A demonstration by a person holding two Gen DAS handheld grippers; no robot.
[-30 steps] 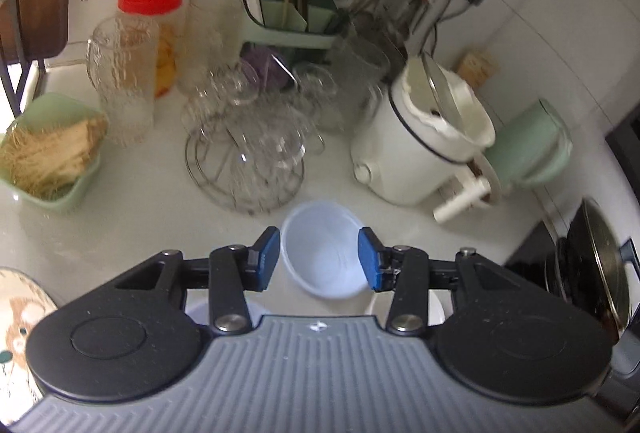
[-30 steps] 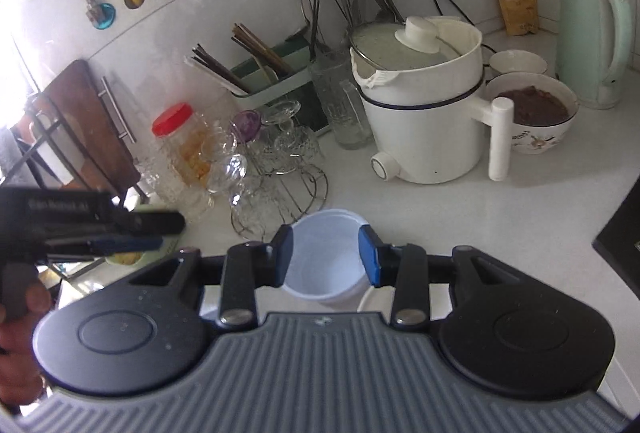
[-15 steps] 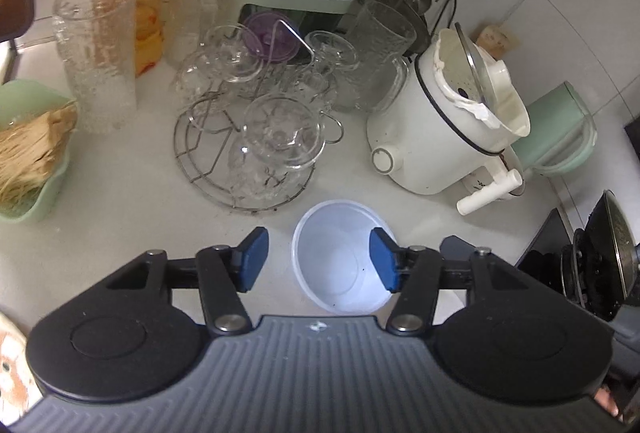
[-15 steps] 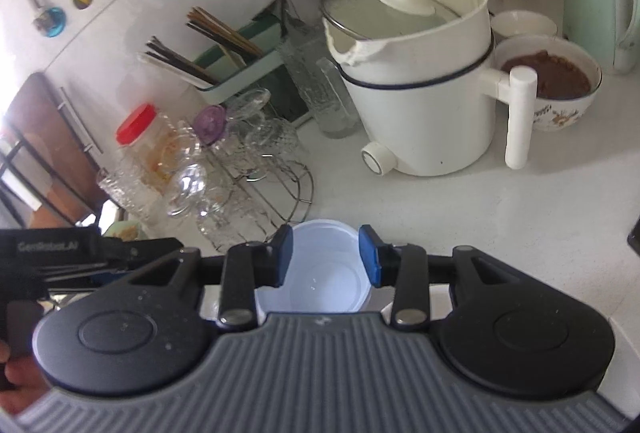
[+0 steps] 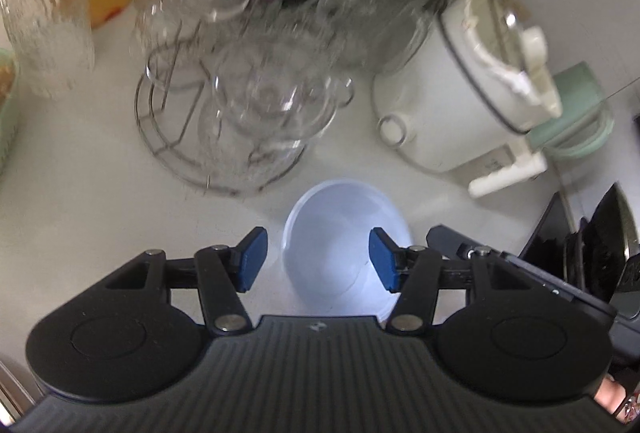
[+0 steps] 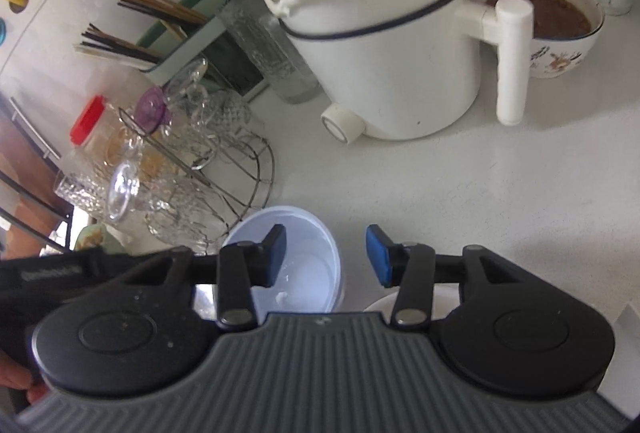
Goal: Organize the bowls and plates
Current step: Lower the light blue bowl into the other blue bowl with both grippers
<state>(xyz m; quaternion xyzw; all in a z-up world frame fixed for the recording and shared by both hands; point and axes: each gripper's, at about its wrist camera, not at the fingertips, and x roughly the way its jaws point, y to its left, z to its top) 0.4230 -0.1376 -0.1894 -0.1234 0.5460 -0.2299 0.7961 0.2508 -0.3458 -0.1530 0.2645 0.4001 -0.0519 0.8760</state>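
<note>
A pale blue plastic bowl stands upright on the white counter. My left gripper is open just above it, one blue pad on each side of the bowl, not touching. In the right wrist view the same bowl lies under my right gripper, which is open, its left pad over the bowl's inside and its right pad past the rim. A white plate's edge shows just right of the bowl. The right gripper's body shows at the right of the left wrist view.
A wire rack of glass cups stands just behind the bowl, also in the right wrist view. A white electric pot is to the right, with a bowl of brown food and a green kettle beyond. Red-lidded jar at left.
Both grippers have come lower and closer to the blue bowl. The right gripper has shifted right, so the bowl now lies under its left pad. Both stay open.
</note>
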